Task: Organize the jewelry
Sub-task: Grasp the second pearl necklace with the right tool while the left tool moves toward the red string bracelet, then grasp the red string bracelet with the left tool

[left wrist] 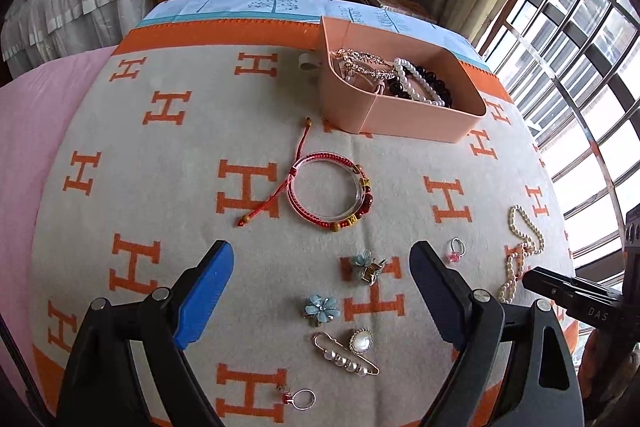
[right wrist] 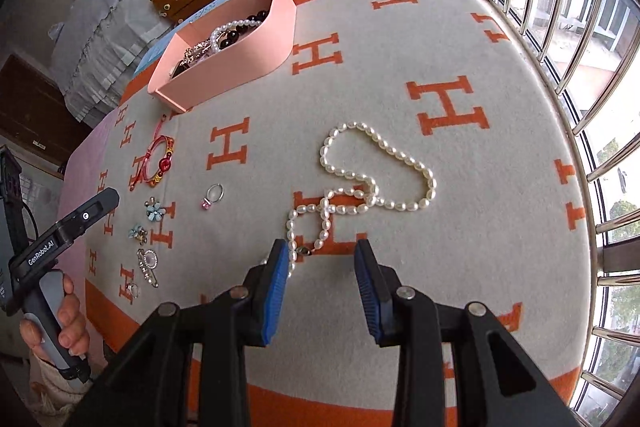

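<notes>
Hovering w/ jaws apart, right tool point(right wrist: 322, 251) sits just above pearl necklace point(right wrist: 376, 171) end.

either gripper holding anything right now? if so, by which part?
Nothing is held. The left gripper stands wide open above the flower brooches, and the right gripper is part open with empty jaws, just short of the pearl necklace on the blanket.

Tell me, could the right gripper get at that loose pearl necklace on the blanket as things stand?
Probably yes: the right gripper is open and empty, the pearl necklace lies bare on the blanket just beyond its fingertips, and nothing sits between.
</notes>
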